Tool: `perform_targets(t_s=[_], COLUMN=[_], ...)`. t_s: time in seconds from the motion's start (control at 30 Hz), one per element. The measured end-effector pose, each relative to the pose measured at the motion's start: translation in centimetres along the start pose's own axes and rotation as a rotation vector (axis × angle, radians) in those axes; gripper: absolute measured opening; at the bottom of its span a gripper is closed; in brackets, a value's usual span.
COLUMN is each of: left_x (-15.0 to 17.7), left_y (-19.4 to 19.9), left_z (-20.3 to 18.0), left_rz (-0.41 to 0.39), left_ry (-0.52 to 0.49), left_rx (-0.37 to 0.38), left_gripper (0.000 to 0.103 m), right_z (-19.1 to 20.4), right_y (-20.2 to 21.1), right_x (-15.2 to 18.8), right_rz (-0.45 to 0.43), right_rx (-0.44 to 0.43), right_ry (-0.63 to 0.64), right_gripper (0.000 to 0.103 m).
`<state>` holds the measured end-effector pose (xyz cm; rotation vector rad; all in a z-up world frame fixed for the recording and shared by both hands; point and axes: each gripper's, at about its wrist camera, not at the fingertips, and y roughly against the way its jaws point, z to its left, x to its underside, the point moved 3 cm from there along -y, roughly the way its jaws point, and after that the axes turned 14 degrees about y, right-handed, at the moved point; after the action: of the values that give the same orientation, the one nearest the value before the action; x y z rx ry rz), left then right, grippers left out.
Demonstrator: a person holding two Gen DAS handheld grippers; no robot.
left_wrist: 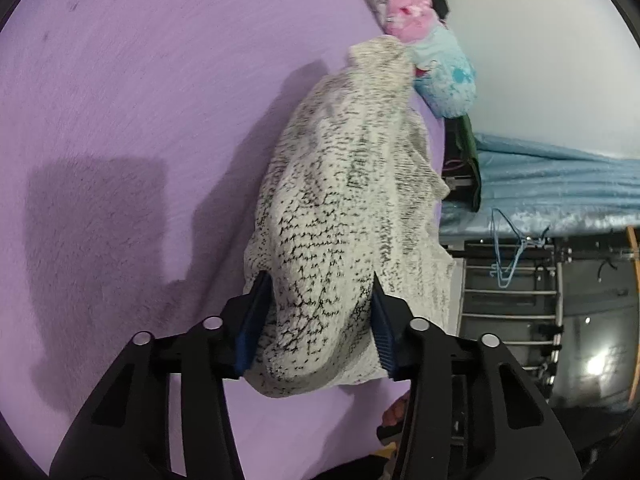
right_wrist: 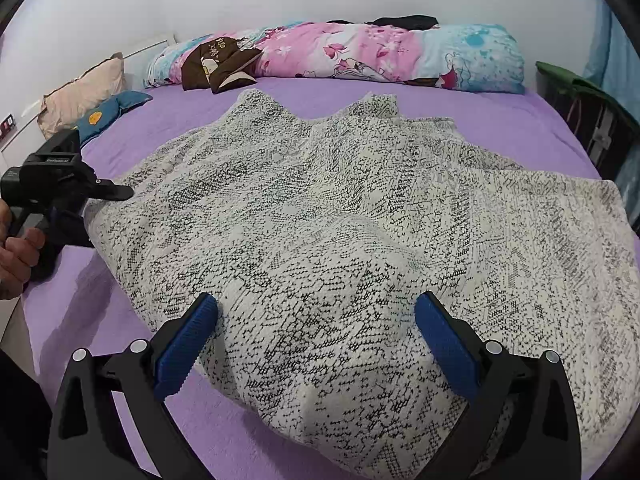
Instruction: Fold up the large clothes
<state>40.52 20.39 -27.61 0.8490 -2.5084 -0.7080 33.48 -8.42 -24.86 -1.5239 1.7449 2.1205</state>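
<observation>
Left hand-held gripper: blue pads pressed into a bunched fold of the sweater, so it is clenched on the sweater. The fabric bulges between the pads and hangs below them, lifted off the bed at that end. From there the sweater runs away toward the far edge of the bed, draped in a long ridge, casting a shadow on the purple sheet.

Right hand-held gripper: jaws spread wide, one pad either side of a raised hump at the sweater's near edge. Left pad sits at the fabric edge, right pad rests on it. No pinch visible; it reads as released.

In the right wrist view the sweater lies spread over the middle of the bed, wrinkled, near hem overhanging toward the camera, neckline end toward the far edge. The left hand-held gripper shows at the sweater's left edge, held by a hand.

Far edge of the bed: rolled pink and blue floral quilt along the wall, brown cloth on its left part, dark garment on top. Far left corner: beige pillow and a blue cushion.

Beyond the bed in the left wrist view: blue cover, metal rack, blue hanger.
</observation>
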Motion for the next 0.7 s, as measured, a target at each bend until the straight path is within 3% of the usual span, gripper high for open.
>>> perform_targets(t_s=[0.3, 0.5, 0.6, 0.7], left_x=[1.6, 3.7, 5.6, 8.0], left_y=[1.2, 1.2, 0.7, -0.6], left_z=[-3.3, -6.3, -8.2, -10.0], left_rz=[-0.061, -0.139, -0.191, -0.226], left_ry=[-0.074, -0.169, -0.250, -0.360], left_rx=[0.001, -0.079, -0.136, -0.199], left_gripper=[0.036, 0.034, 0.033, 0.033], right_z=[-2.2, -4.9, -6.1, -7.5], right_y=[1.4, 3.3, 4.3, 5.4], right_x=[-0.4, -0.8, -0.8, -1.9], right_rz=[-0.052, -0.113, -0.094, -0.006], right_rx=[-0.075, -0.149, -0.213, -0.228], right_ry=[-0.114, -0.271, -0.344, -0.423], right_gripper=[0.097, 0.097, 0.097, 0.097])
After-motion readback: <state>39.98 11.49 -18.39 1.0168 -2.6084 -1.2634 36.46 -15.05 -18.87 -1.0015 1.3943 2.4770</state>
